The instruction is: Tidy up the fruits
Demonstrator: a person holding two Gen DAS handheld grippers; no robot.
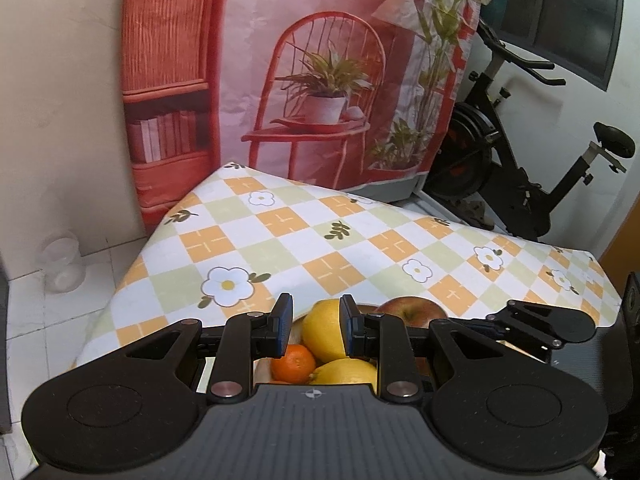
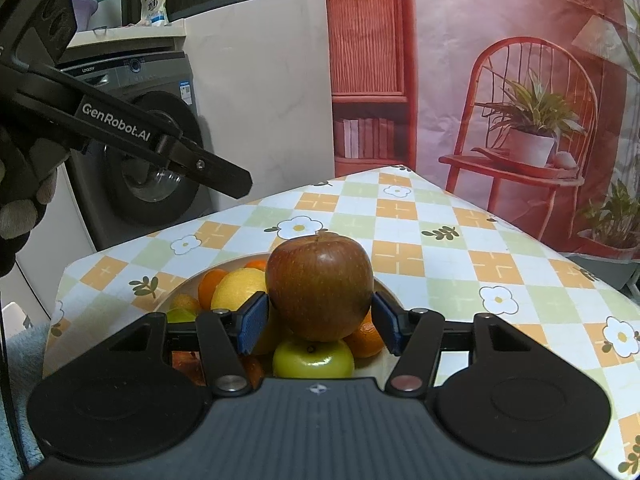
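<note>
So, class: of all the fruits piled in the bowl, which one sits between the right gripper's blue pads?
The red apple, topmost on the pile; the lemon, oranges and green apple lie below or beside it, outside the right gripper.

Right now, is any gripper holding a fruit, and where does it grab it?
The right gripper clamps the red apple by its lower sides. The left gripper is shut and holds nothing.

The left gripper [image 1: 314,330] points down a little, and its two blue pads sit as close as they go with nothing held between them; the right gripper [image 2: 320,326] also tips down, and its pads press both sides of a red apple [image 2: 319,286].
</note>
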